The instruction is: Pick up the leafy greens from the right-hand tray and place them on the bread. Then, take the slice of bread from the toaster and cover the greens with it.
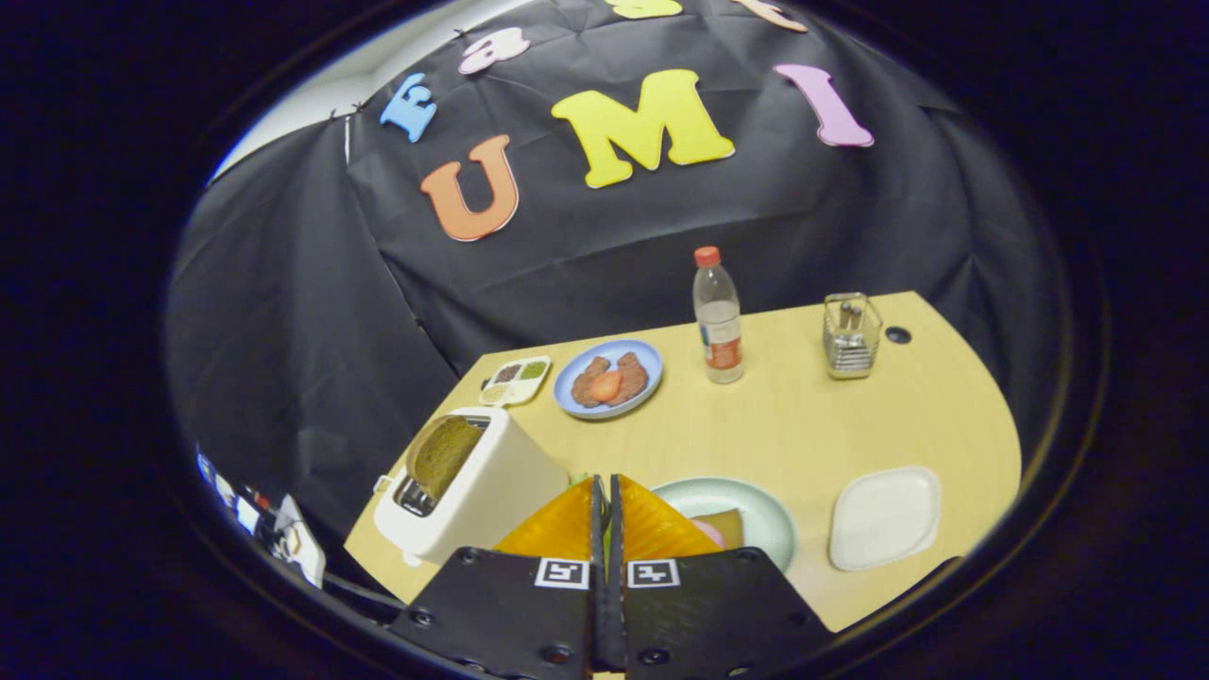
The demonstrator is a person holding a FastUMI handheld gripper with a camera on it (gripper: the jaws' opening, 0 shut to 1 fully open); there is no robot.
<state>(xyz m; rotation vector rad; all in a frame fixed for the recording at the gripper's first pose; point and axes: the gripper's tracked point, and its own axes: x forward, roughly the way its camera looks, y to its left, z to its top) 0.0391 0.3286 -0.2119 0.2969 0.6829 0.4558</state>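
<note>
**Ana:** Gripper view first, biggest things down to smallest. What do you get?

**Ben:** A pale wooden table with a rounded far edge. On it, at ten o'clock from the fingertips, a white toaster with a brown slice of bread standing up out of its slot.

**Ana:** And the gripper?

**Ben:** Its two fingers are pressed together, only a thin dark seam between them. A sliver of green shows just left of the tips, but I cannot tell if it is pinched there.

**Ana:** The plates?

**Ben:** A pale green plate sits just beyond the fingers at about three o'clock, half hidden by them. It carries a tan slice with something pink beside it. Further out at three o'clock lies a square white tray with nothing on it. At twelve o'clock, well beyond the tips, a blue plate holds brown pieces and an orange-red one.

**Ana:** Smaller things?

**Ben:** A clear bottle with a red cap stands at one o'clock, upright. A wire basket stands at two o'clock near the far edge. A small divided dish lies just left of the blue plate, at eleven o'clock.
</note>
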